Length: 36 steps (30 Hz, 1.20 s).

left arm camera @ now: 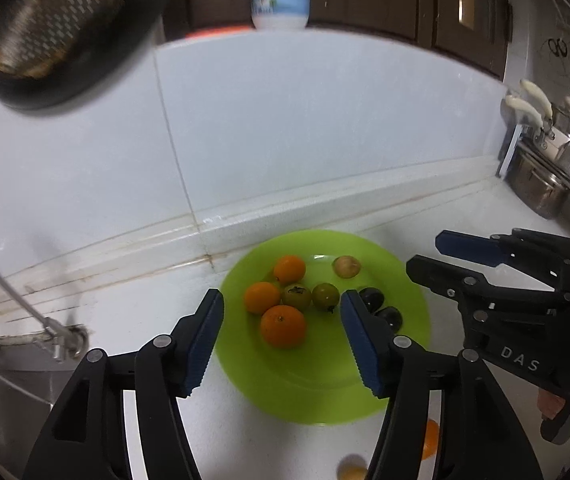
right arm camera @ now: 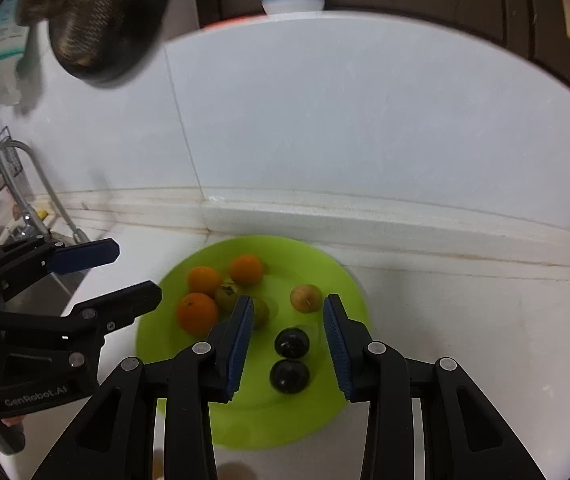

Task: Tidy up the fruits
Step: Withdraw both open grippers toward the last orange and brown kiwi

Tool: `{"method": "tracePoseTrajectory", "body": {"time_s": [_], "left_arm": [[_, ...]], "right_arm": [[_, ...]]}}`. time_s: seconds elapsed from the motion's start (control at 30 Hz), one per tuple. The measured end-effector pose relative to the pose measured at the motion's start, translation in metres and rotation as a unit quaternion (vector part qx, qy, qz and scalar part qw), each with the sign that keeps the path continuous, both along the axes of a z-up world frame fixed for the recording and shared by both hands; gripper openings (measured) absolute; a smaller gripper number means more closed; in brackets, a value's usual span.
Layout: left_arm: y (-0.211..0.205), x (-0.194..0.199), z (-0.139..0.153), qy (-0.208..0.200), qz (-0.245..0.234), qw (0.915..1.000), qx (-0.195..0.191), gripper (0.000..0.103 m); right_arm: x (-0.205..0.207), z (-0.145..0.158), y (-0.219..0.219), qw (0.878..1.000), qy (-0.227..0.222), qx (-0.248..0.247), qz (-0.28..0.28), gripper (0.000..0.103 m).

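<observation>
Left gripper (left arm camera: 281, 338) fingers are being held apart, released, nothing gripped; right gripper (right arm camera: 288, 346) likewise (both hovering over green plate (left arm camera: 317, 396), fruit untouched).

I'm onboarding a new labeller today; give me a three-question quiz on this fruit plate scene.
1. How many oranges lie on the green plate?
2. True or false: the left gripper holds a fruit.
3. Which fruits show between the right gripper fingers in its own view: A oranges, B dark plums, C green fruits?

Key: 1. three; 2. false, its jaws are open and empty; 3. B.
</observation>
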<state>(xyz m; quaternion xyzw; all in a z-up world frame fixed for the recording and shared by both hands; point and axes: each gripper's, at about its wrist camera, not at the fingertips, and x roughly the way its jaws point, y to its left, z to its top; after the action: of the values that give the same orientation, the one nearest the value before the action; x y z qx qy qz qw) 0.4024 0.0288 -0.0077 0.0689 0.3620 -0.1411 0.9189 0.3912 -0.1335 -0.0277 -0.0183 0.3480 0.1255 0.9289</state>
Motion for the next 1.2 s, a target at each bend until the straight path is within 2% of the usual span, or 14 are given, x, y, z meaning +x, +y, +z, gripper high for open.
{"method": "tracePoseTrajectory", "body": {"time_s": [0.07,0.13,0.3,0.37,0.63,0.97,1.2], "left_arm": [[-0.001,-0.011,0.007,-0.007,0.001,1.0,-0.001,0.065],[0.0,-0.022,0.012,-0.017,0.002,0.9999,0.0,0.066],[0.004,-0.051,0.022,-0.034,0.002,0.9994,0.003,0.069],[0.005,-0.061,0.026,-0.037,0.002,0.9993,0.004,0.069],[0.009,-0.1,0.034,-0.052,0.006,0.9986,-0.003,0.081],[0.013,-0.134,0.028,-0.057,0.005,0.9983,-0.013,0.083],[0.016,-0.151,0.013,-0.062,-0.002,0.998,-0.004,0.083]], "right_arm": [[-0.011,0.007,0.0,1.0,-0.009,0.003,0.003,0.039],[-0.024,0.013,-0.001,1.0,-0.018,0.005,0.001,0.045],[-0.053,0.027,-0.002,0.999,-0.039,0.006,0.0,0.046],[-0.064,0.031,-0.001,0.999,-0.047,0.006,0.0,0.053],[-0.102,0.044,-0.001,0.998,-0.066,0.005,0.008,0.056],[-0.136,0.035,0.007,0.998,-0.061,-0.004,0.031,0.056],[-0.148,0.025,0.013,0.997,-0.052,-0.018,0.045,0.056]]}}
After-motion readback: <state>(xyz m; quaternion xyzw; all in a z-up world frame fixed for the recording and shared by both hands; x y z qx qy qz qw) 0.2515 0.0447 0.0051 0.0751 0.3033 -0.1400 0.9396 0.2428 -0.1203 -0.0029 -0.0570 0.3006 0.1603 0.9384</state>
